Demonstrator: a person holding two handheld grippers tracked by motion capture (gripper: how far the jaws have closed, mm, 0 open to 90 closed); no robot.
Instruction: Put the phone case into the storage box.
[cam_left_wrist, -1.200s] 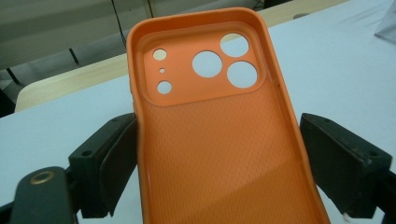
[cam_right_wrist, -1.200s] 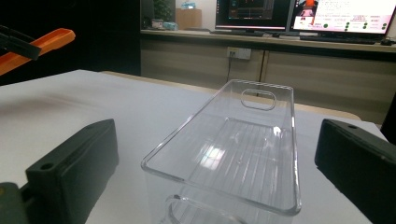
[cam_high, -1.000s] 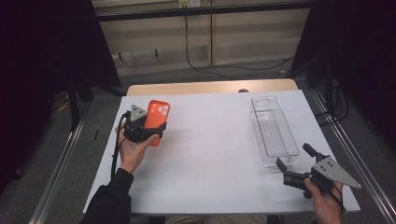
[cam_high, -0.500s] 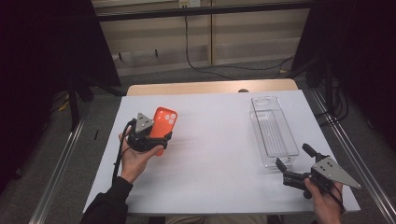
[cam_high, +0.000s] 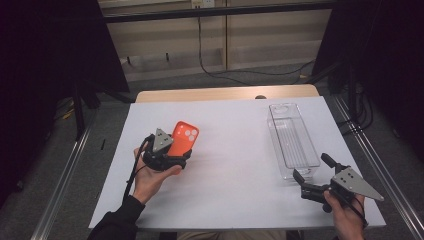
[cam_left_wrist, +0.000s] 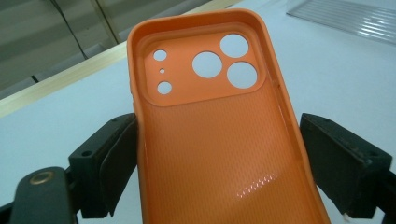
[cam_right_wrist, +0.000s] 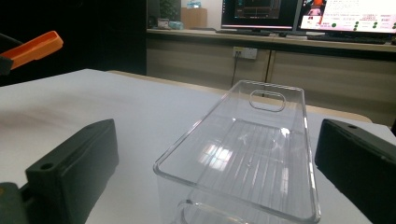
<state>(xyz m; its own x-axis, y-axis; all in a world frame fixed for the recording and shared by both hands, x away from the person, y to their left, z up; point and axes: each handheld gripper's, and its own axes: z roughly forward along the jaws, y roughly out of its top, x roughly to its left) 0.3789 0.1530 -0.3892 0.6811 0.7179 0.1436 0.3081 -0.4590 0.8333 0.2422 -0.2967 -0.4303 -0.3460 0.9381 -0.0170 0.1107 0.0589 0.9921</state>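
An orange phone case (cam_high: 183, 136) with camera cutouts is held above the white table, tilted up, in my left gripper (cam_high: 170, 156), which is shut on its long sides. In the left gripper view the case (cam_left_wrist: 219, 130) shows its hollow inside, with a black jaw against each edge of it. My right gripper (cam_high: 310, 166) rests open near the table's front right corner, its jaws spread toward the near end of a clear plastic tray (cam_high: 287, 116). The right gripper view looks along the empty tray (cam_right_wrist: 299, 140), with the orange case (cam_right_wrist: 35, 46) far off at the left.
White sheet (cam_high: 235, 165) covers the table; a strip of bare wood (cam_high: 225, 94) shows at its far edge. Metal rails (cam_high: 65, 185) run along both sides. Beyond the table are a wall, cables and lit monitors (cam_right_wrist: 303, 14).
My left gripper has carried the orange case rightward and nearer to the person, over the table's left part. The right gripper and the tray have stayed put.
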